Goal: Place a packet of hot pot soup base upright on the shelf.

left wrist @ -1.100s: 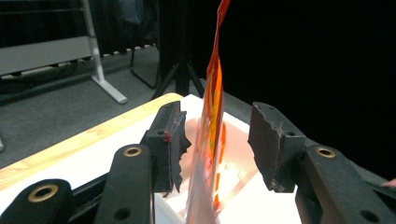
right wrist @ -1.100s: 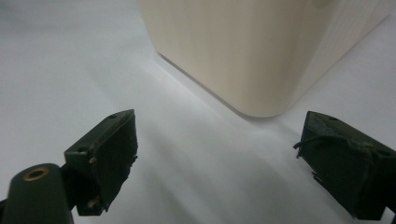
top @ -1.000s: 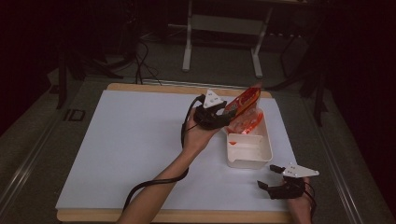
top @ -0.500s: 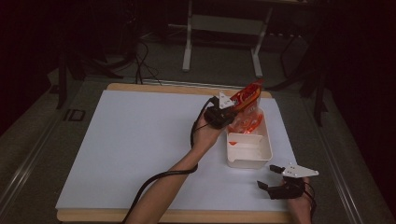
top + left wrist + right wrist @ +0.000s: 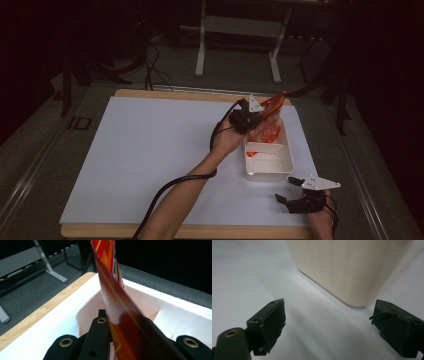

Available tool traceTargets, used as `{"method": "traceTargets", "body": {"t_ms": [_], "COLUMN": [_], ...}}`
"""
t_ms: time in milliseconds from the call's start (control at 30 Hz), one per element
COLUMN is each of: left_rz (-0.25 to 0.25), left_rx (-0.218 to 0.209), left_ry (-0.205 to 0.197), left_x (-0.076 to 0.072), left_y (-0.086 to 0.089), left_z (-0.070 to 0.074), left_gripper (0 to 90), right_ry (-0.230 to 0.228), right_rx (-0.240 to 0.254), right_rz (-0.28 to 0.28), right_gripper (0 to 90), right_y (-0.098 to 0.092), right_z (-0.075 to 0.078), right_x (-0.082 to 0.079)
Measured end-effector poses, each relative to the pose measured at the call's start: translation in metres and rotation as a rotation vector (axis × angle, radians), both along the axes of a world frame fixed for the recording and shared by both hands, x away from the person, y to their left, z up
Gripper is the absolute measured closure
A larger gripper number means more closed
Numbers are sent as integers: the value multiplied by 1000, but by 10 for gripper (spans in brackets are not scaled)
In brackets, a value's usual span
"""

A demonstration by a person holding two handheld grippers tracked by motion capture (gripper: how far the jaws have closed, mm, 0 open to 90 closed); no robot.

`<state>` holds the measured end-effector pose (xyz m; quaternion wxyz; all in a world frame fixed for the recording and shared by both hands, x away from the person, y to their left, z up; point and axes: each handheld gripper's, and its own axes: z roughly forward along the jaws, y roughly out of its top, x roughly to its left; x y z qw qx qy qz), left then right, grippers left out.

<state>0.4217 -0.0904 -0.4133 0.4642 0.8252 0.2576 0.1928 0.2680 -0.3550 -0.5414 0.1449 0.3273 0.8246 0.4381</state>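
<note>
On the white worktop (image 5: 150, 150), the left gripper (image 5: 248, 116) has swung from beside the white bin (image 5: 268, 167) to over its far end, fingers clenched on a red-orange packet (image 5: 272, 104) that now stands tilted above other packets inside. The likely aim is dropping it in, and that looks close. The right gripper (image 5: 295, 194) has stayed near the bin's front corner, fingers spread and empty.

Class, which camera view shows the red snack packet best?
The left gripper view: the red snack packet rises large, clamped between its jaws. The high view shows it small, above the white bin. The right gripper view faces that bin's wall.
</note>
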Motion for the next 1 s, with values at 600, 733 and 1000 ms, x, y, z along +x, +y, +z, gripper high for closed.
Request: {"method": "traceTargets", "body": {"t_ms": [600,733,1000], "left_rz": [-2,3,27], "left_rx": [-63,-80,-112], "left_ry": [95,131,164], "left_x": [2,3,1], "left_y": [5,11,29], "left_z": [-5,-7,-3], "left_gripper": [778,647,518], "right_ry": [2,-1,-3], "right_rx": [-12,-8,-8], "right_rz": [-2,-2,-3], "right_gripper": [136,136,136], "right_y": [1,1,0], "right_z": [0,0,0], "right_x": [0,0,0]}}
